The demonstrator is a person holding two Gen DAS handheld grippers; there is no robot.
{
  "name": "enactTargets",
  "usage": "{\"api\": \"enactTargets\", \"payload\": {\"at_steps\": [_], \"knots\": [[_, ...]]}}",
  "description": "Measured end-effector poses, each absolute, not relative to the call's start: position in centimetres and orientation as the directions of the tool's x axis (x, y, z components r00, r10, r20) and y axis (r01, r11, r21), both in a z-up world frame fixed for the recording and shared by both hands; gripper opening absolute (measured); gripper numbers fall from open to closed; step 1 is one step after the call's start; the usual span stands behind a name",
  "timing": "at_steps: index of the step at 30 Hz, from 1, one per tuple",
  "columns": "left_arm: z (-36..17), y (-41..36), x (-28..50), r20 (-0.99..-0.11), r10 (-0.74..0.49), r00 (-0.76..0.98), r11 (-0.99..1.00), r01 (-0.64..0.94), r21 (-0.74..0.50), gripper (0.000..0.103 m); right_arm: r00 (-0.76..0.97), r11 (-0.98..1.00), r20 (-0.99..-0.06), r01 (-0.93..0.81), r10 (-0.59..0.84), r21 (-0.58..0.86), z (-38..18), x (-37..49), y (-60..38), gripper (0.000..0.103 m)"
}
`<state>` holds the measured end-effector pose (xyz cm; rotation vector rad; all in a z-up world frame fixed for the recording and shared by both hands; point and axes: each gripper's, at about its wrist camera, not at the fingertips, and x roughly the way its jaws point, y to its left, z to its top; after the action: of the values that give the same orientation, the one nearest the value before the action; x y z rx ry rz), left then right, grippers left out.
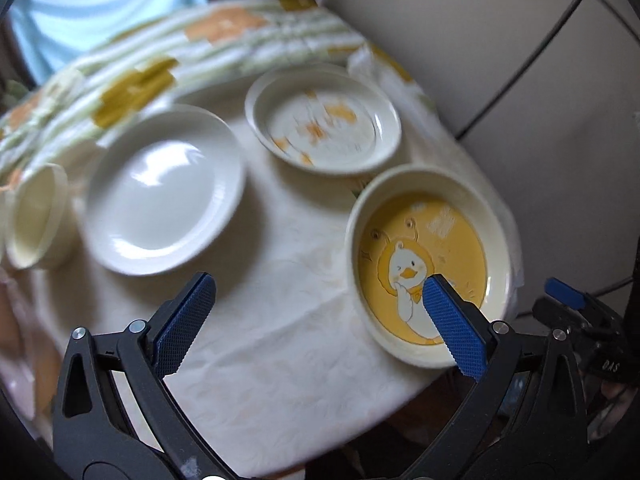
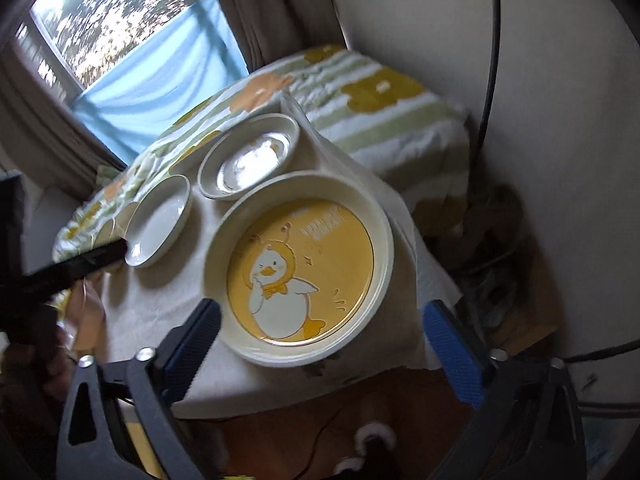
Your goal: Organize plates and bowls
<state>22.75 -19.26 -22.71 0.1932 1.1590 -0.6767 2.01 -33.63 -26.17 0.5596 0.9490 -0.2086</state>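
Note:
A yellow duck plate (image 1: 424, 268) (image 2: 300, 268) sits at the table's near right corner. A plain white plate (image 1: 164, 188) (image 2: 158, 220) lies to its left. A small patterned plate (image 1: 324, 120) (image 2: 250, 156) lies behind. A cream bowl (image 1: 34, 216) stands at the far left. My left gripper (image 1: 318, 298) is open and empty above the cloth, its right finger over the duck plate. My right gripper (image 2: 322, 328) is open and empty, its fingers on either side of the duck plate's near edge; it also shows in the left wrist view (image 1: 568, 296).
The small table (image 1: 280, 380) has a white cloth and drops off close at front and right. A floral quilt (image 1: 168, 52) (image 2: 380, 112) lies behind it. A wall with a black cable (image 1: 532, 60) is on the right. A window with a curtain (image 2: 132, 60) is behind.

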Motion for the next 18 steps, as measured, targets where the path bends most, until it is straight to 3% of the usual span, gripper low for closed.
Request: {"api": "enactTargets", "payload": {"at_steps": [4, 9, 12, 18], "knots": [[-26.6, -22.1, 24.1, -0.922, -0.366, 0.127, 0.757, 0.617, -0.216, 0.071, 0.561, 0.816, -0.817, 0.406, 0.133, 0.411, -28.7, 3.2, -35.2, 0.068], [-28.9, -24.0, 24.6, -0.936, -0.347, 0.065, 0.731, 0.643, -0.226, 0.047, 0.538, 0.801, -0.826, 0.416, 0.165, 0.431, -30.9, 4.7, -36.6, 0.052], [-29.3, -24.5, 24.7, -0.939, -0.340, 0.049, 0.723, 0.652, -0.228, 0.030, 0.533, 0.798, -0.827, 0.414, 0.177, 0.438, -31.5, 5.2, -37.2, 0.035], [-30.0, -25.2, 25.0, -0.941, -0.337, 0.043, 0.721, 0.654, -0.228, 0.020, 0.515, 0.806, -0.841, 0.422, 0.165, 0.416, -32.2, 6.0, -37.8, 0.018]]}}
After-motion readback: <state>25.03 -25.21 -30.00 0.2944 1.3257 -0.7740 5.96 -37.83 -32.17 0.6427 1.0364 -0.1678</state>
